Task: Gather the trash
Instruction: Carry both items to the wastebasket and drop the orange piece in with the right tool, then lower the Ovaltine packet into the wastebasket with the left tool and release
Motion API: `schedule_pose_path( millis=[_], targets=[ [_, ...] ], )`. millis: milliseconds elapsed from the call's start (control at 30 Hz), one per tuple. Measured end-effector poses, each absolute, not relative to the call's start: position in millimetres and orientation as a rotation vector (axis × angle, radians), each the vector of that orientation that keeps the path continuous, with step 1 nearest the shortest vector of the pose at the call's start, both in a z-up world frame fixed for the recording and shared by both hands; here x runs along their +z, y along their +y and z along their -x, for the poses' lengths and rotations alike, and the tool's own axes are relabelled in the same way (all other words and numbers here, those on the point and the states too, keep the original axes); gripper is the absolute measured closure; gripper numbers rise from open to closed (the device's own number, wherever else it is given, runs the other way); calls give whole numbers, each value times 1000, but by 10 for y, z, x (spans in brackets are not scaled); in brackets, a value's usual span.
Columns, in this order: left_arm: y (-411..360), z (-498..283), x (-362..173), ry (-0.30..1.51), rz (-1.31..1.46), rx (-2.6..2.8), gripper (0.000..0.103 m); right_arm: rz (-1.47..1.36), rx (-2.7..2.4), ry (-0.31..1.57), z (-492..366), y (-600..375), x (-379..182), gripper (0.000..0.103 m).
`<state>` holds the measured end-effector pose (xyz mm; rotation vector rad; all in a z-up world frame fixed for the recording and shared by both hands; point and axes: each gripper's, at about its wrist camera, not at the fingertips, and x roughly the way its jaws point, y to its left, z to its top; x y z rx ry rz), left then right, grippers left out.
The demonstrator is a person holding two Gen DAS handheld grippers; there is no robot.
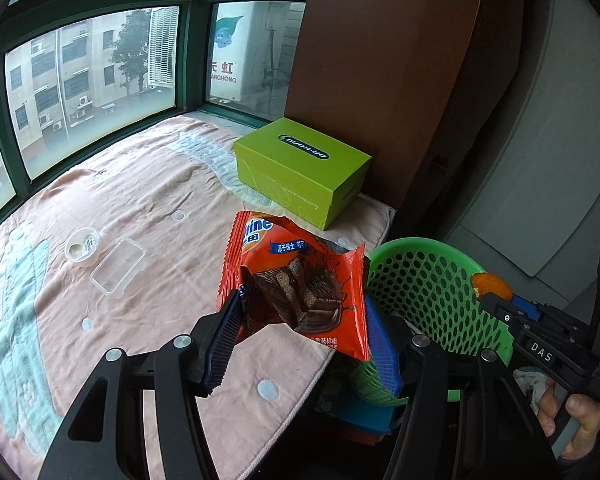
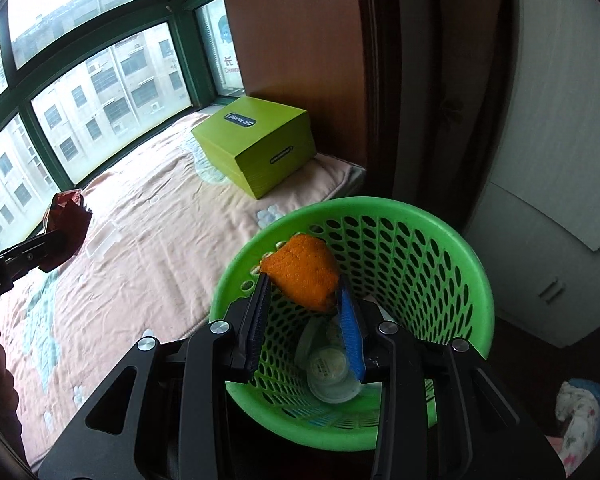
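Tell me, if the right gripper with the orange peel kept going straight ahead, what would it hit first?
Probably the inner wall of the green basket: the right gripper, shut on the orange peel, points down into it. Depth is hard to judge.

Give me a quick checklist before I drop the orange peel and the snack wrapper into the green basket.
1. Right claw gripping orange peel: ok.
2. Peel above green basket opening: ok.
3. Left claw gripping snack wrapper: ok.
4. Wrapper above basket: not ok, over the blanket edge beside it.
5. Room in basket: ok, only cups at the bottom.
6. Blanket cleared: not ok, clear tray and small cup remain.
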<state>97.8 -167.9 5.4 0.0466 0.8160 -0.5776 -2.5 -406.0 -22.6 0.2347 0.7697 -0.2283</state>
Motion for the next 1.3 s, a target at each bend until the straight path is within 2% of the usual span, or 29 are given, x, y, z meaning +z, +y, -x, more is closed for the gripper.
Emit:
schedule_pose_path(
  millis=[300,467,567,767,1067,1300],
  targets=[
    [-1808,-934,103,809,-60,-598,46,-251,-257,754,109,-4156,-202,66],
    [-1894,-898,119,807,-70,-617,46,-257,-267,739,176,-4197,-166,59],
    [-1956,-890,120,807,-77,-629,46,-258,-275,727,207,-4226,-144,50],
    [-2102,-851,126,808,-84,-652,46,-260,-294,698,307,-4280,-73,39],
    [-2366,-800,133,817,-97,-706,46,-267,-314,662,428,-4348,17,33],
    [-2604,-772,78,839,-116,-739,45,-284,-346,646,499,-4439,32,32]
  ],
)
